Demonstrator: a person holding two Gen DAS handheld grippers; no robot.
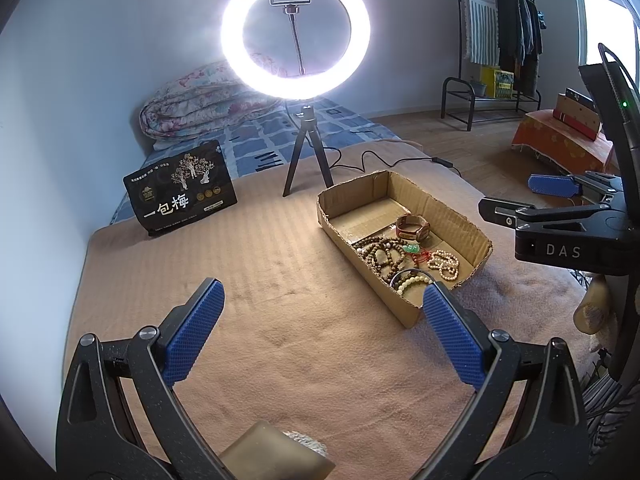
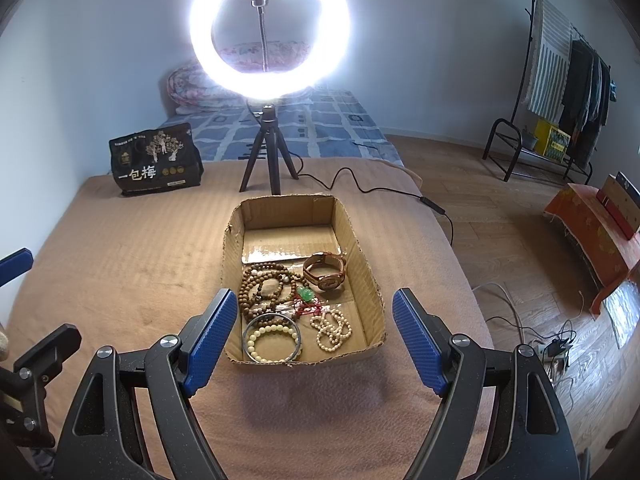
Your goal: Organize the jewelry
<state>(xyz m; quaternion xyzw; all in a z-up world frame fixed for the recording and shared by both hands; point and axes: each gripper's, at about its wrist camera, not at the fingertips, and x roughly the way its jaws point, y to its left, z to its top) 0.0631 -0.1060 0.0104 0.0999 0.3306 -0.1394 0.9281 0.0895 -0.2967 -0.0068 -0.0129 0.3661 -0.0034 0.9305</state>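
Note:
An open cardboard box [image 2: 356,240] [image 1: 448,208] lies on the tan blanket. Inside lie a brown wooden bead string [image 2: 264,284] [image 1: 386,254], a watch [image 2: 325,272] [image 1: 414,227], a green pendant on red cord [image 2: 306,294] [image 1: 412,248], a cream bead necklace [image 2: 332,330] [image 1: 444,266] and a pale bead bracelet inside a dark bangle [image 2: 272,340] [image 1: 412,280]. My right gripper [image 2: 316,332] is open and empty, just in front of the box. My left gripper [image 1: 322,320] is open and empty, left of the box. The right gripper also shows in the left wrist view [image 1: 516,204].
A lit ring light on a black tripod [image 2: 268,152] [image 1: 306,152] stands behind the box, its cable [image 2: 380,188] running right off the bed. A black snack bag [image 2: 154,164] [image 1: 180,192] stands at the back left. The bed edge drops to wood floor on the right.

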